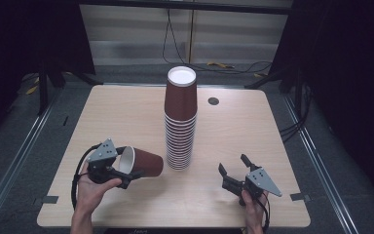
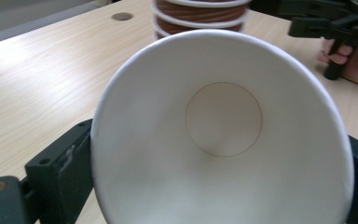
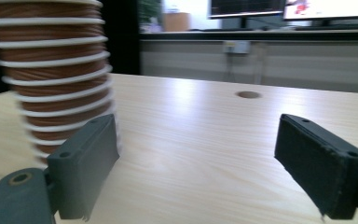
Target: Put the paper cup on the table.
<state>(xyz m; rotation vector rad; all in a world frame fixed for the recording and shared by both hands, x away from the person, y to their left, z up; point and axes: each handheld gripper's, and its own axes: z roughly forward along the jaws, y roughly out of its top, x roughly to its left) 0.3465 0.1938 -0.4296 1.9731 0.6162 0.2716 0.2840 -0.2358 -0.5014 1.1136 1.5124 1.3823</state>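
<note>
A tall stack of brown paper cups [image 1: 180,122], mouths down, stands mid-table; its lower rims appear as the stack [image 2: 200,14] and the stack [image 3: 51,70]. My left gripper [image 1: 126,163] is shut on a single brown cup [image 1: 146,162] that lies sideways left of the stack. Its white mouth faces the gripper. In the left gripper view the cup's white inside [image 2: 223,121] sits between the two jaws of the left gripper [image 2: 214,186], which press on its rim. My right gripper [image 1: 232,164] stands open to the right of the stack; nothing lies between the jaws of the right gripper [image 3: 205,163].
The light wooden table [image 1: 126,112] has a small round hole [image 1: 213,101] behind the stack to the right. Cables lie on the floor beyond the far edge. The right hand with its gripper [image 2: 331,23] shows past the cup in the left gripper view.
</note>
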